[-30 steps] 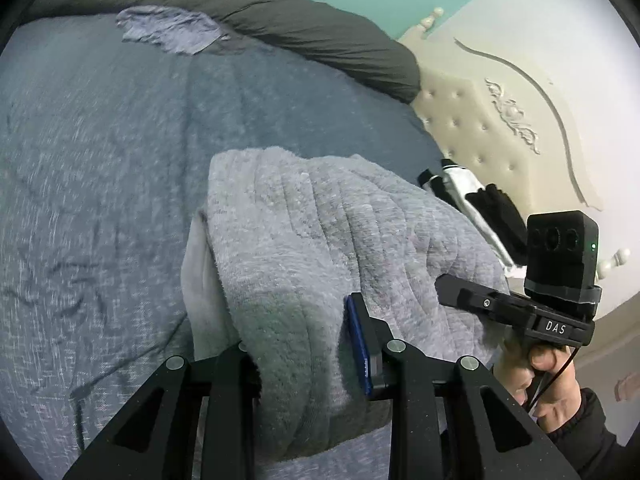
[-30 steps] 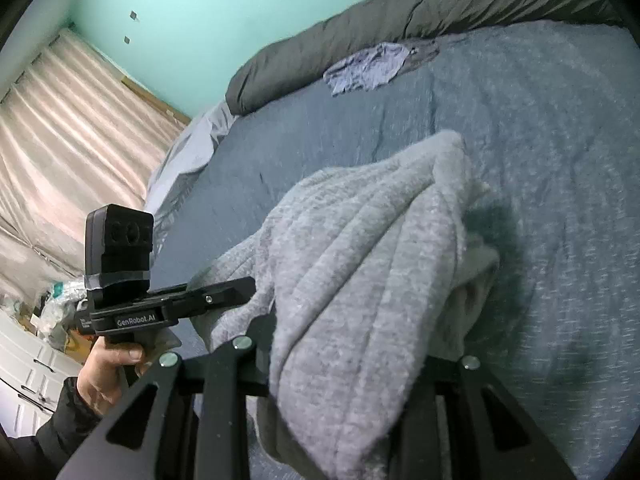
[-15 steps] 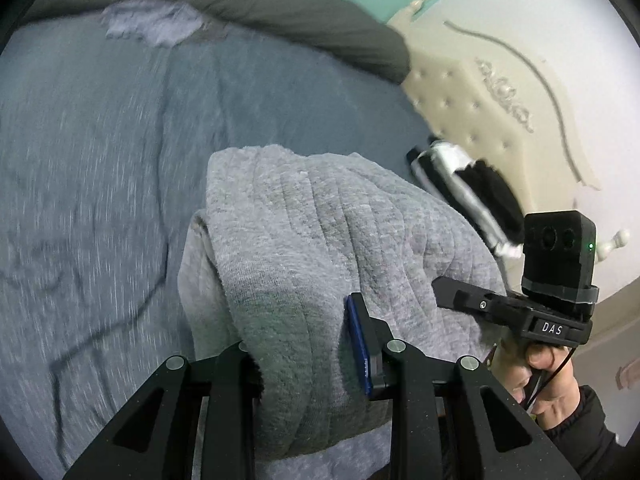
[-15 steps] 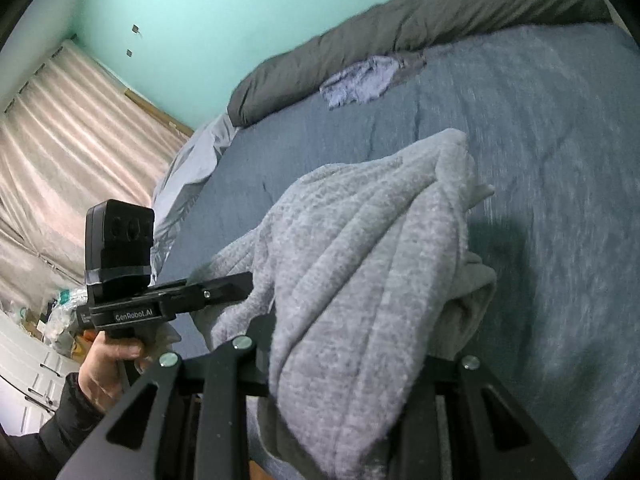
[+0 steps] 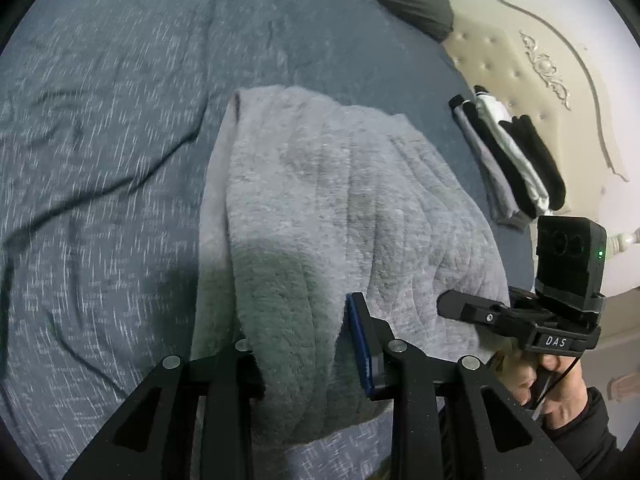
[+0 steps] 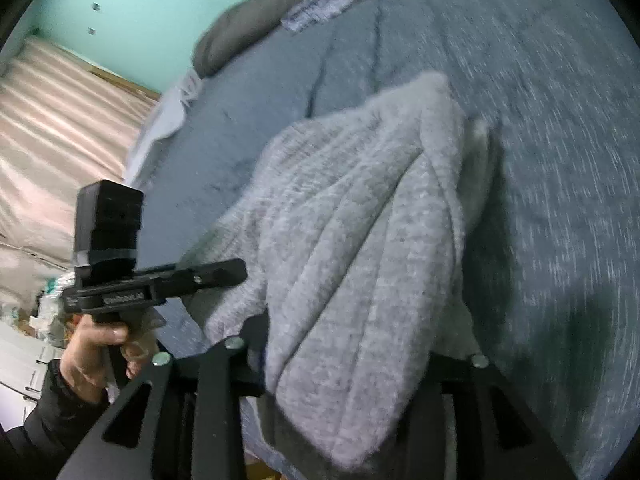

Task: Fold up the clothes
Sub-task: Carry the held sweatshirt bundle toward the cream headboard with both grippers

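Note:
A grey fleecy garment (image 5: 320, 208) hangs bunched over the blue bedcover, held up from both ends. My left gripper (image 5: 298, 354) is shut on its near edge, and the cloth drapes over and between the fingers. In the right wrist view the same garment (image 6: 360, 240) covers my right gripper (image 6: 352, 364), which is shut on the other end. Each view shows the other gripper: the right one (image 5: 460, 304) at the lower right, the left one (image 6: 236, 270) at the left, both gripped by a hand in a dark sleeve.
The blue speckled bedcover (image 5: 100, 140) fills most of both views. A stack of folded dark and white clothes (image 5: 508, 160) lies by the cream padded headboard (image 5: 520, 64). A dark grey rolled duvet (image 6: 248, 24) and a small pale cloth (image 6: 324, 4) lie at the far side.
Both grippers have moved with the garment toward the folded stack by the headboard, and the views tilted down over the bed. The grip on the cloth is unchanged.

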The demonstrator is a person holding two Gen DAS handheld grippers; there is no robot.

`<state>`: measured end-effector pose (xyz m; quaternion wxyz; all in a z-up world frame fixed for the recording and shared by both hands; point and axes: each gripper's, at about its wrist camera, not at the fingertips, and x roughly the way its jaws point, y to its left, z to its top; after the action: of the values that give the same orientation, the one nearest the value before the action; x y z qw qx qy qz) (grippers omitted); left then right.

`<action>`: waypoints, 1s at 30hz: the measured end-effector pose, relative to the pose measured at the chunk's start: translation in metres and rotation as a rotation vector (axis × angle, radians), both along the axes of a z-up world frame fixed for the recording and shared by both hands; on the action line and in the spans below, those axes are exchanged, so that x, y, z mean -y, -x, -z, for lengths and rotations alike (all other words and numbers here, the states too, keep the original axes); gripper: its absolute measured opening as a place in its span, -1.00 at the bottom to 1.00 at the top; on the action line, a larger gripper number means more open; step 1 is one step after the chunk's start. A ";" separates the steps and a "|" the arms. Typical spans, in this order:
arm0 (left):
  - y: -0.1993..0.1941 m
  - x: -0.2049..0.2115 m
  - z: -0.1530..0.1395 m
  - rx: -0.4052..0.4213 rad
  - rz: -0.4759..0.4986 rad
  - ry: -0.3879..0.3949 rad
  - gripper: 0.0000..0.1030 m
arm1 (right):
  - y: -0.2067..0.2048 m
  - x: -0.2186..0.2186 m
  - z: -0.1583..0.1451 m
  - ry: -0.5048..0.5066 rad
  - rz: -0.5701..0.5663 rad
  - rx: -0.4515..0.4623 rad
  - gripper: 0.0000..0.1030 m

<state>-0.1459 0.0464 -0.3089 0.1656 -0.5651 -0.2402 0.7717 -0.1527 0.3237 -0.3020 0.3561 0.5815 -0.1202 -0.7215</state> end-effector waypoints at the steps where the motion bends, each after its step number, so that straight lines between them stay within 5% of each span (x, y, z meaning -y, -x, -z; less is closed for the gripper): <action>1: -0.001 0.001 0.001 0.008 0.000 0.006 -0.39 | -0.002 0.000 0.002 -0.022 -0.003 0.007 -0.14; 5: -0.005 0.012 0.003 0.032 -0.018 0.006 -0.33 | -0.005 -0.005 0.003 -0.083 0.004 0.009 0.00; 8: -0.006 0.017 0.006 0.051 -0.012 0.000 -0.01 | -0.001 -0.015 0.004 -0.098 0.034 0.030 0.24; 13: -0.002 0.016 0.024 0.099 0.015 -0.040 0.08 | 0.003 -0.019 0.022 -0.058 0.067 0.140 0.43; 24: 0.005 0.013 0.048 0.135 0.035 -0.113 0.10 | 0.010 -0.007 0.043 -0.040 0.076 0.198 0.48; 30: 0.005 0.014 0.049 0.131 0.043 -0.130 0.10 | 0.012 -0.013 0.022 -0.104 0.030 0.112 0.48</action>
<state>-0.1510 0.0321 -0.3577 0.2025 -0.6073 -0.2880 0.7122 -0.1652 0.3365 -0.3240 0.3073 0.6367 -0.1108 -0.6986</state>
